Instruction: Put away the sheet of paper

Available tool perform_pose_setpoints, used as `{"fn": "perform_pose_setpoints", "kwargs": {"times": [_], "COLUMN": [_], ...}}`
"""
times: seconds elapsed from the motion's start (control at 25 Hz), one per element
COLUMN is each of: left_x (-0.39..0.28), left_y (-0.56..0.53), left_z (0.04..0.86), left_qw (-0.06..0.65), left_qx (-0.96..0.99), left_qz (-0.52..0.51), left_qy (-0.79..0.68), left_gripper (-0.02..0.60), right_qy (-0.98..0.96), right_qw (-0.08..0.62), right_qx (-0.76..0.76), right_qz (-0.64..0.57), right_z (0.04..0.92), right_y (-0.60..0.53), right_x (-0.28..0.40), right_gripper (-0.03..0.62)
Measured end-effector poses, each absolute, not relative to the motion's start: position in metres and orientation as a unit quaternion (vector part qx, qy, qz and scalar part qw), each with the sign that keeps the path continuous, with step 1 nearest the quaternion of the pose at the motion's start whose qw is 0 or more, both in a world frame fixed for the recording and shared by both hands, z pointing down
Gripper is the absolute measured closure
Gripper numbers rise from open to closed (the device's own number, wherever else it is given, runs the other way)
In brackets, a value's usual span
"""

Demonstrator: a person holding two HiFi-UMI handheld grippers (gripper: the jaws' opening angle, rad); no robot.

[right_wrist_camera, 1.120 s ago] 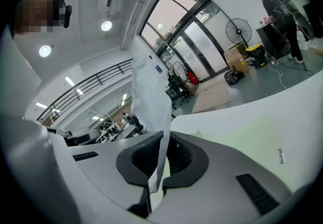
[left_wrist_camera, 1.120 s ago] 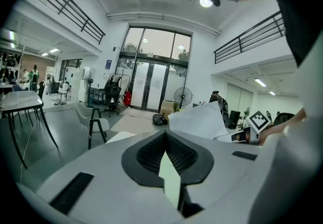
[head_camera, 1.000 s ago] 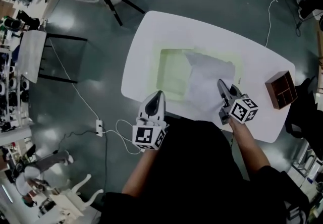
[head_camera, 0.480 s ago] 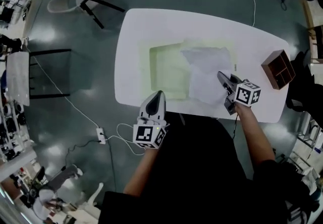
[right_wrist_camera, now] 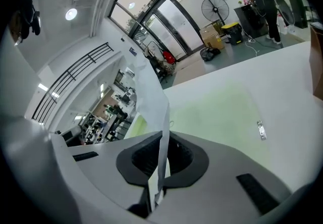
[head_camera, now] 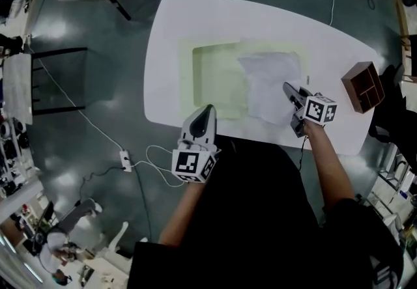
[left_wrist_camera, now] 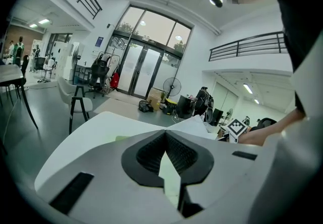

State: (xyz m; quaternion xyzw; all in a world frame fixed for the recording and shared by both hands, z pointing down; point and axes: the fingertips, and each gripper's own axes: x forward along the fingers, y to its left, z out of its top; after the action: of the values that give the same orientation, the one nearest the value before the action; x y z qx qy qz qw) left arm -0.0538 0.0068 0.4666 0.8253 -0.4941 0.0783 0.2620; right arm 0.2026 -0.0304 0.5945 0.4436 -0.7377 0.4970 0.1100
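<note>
Head view: a white table (head_camera: 195, 17) carries a green mat (head_camera: 215, 79); the sheet of paper (head_camera: 267, 82) lies rumpled over the mat's right half, its near edge pinched by the right gripper (head_camera: 287, 87); the left gripper (head_camera: 207, 109) hovers at the table's near edge | Left gripper view: jaws closed together, nothing between them | Right gripper view: jaws clamped on the paper, which curls upward above the table.

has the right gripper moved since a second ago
Yes. The right gripper, shut on the sheet of paper, has sunk closer to the white table.
</note>
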Motion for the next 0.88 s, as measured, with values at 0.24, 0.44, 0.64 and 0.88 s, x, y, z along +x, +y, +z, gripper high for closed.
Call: {"fn": "perform_pose_setpoints", "kwargs": {"times": [0.24,0.44,0.64,0.88], "left_x": [-0.052,-0.048,-0.06,-0.064], "left_y": [0.009,0.002,0.0,0.002], "left_z": [0.476,0.476,0.476,0.481], "left_qw": [0.26,0.255,0.256,0.265], "left_qx": [0.815,0.808,0.796,0.787], "left_qz": [0.086,0.086,0.091,0.098], "left_qy": [-0.512,-0.524,-0.541,-0.548], "left_gripper": [0.58,0.579,0.579,0.579], "right_qy": [-0.738,-0.73,-0.736,-0.735], "right_qw": [0.117,0.119,0.116,0.114], "right_qx": [0.425,0.424,0.416,0.403], "right_qz": [0.511,0.523,0.522,0.533], "right_z": [0.616,0.637,0.638,0.647], "right_y": [-0.033,-0.037,-0.051,-0.061], "right_x": [0.194,0.197,0.183,0.17], "right_gripper": [0.594,0.594,0.595,0.594]}}
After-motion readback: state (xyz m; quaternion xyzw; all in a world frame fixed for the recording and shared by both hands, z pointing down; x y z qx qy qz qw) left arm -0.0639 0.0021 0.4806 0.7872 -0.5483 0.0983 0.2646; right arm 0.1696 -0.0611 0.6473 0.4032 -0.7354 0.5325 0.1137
